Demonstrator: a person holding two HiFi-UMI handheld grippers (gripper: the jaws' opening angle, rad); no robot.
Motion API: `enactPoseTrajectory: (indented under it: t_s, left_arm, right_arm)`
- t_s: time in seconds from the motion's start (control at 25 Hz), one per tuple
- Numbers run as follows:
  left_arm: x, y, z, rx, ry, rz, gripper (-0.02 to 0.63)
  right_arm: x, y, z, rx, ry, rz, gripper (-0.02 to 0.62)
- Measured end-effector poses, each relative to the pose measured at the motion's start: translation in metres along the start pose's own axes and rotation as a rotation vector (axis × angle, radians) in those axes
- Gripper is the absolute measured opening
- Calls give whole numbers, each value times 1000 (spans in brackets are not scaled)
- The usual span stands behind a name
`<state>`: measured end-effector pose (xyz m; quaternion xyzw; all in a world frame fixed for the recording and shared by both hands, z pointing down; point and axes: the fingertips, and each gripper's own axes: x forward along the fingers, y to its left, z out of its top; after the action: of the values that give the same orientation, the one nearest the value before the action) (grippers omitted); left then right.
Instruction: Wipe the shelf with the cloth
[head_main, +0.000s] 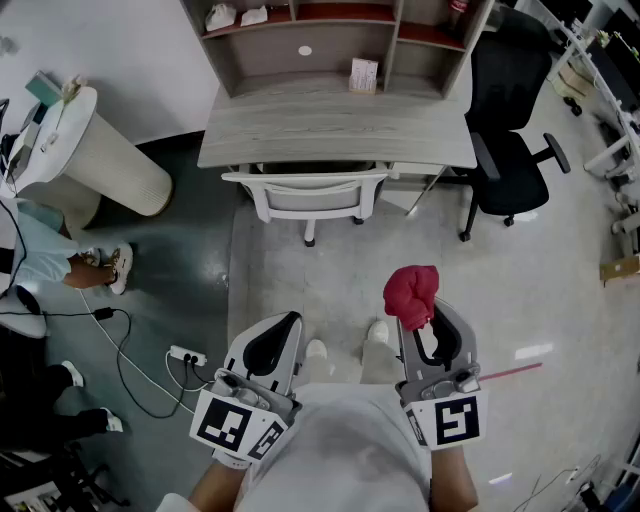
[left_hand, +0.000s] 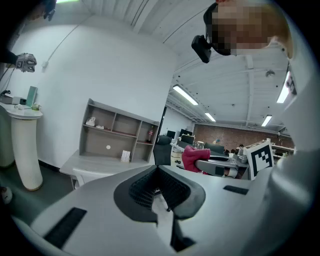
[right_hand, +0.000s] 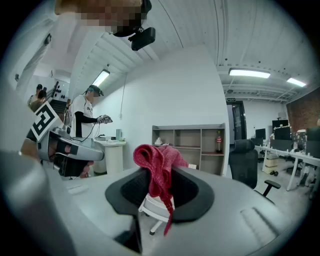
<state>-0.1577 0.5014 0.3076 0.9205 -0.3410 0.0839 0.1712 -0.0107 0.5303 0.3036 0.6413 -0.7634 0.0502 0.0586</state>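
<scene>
The grey shelf unit (head_main: 300, 50) stands on a wooden desk (head_main: 330, 130) at the far end of the head view, well ahead of both grippers. It also shows in the left gripper view (left_hand: 112, 132) and the right gripper view (right_hand: 187, 142). My right gripper (head_main: 415, 315) (right_hand: 159, 175) is shut on a crumpled red cloth (head_main: 411, 293) (right_hand: 157, 162), which bulges out above the jaws. My left gripper (head_main: 290, 320) (left_hand: 159, 170) is held low at the left, jaws together and empty. The cloth (left_hand: 192, 156) is seen from it too.
A white chair (head_main: 310, 195) is tucked under the desk, between me and the shelf. A black office chair (head_main: 505, 150) stands to the right. At left are a white round pedestal (head_main: 95, 150), a person (head_main: 40, 250), and a power strip with cables (head_main: 185, 355). A small card (head_main: 364, 75) sits on the desk.
</scene>
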Motion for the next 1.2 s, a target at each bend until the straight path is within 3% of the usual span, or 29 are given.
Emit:
enactPoseTrajectory:
  t_s: [0.16, 0.36, 0.48, 0.76, 1.08, 1.2]
  left_arm:
    - [-29, 16, -12, 16, -5, 61, 6]
    - [-45, 12, -21, 51, -3, 87, 6]
    - [-46, 0, -17, 36, -28, 70, 6]
    - [-34, -16, -17, 15, -16, 131, 6]
    - [-12, -56, -17, 33, -3, 168, 6]
    - [-9, -65, -21, 40, -10, 192, 6]
  right_arm:
    - [-10, 31, 5, -42, -1, 27, 121]
    - [-26, 48, 1, -14, -8, 22, 121]
    - [-32, 43, -5, 10, 6, 21, 120]
    - [-43, 6, -21, 68, 15, 5, 121]
    - [-64, -30, -27, 18, -5, 12, 121]
    - [-70, -36, -36, 48, -23, 39, 121]
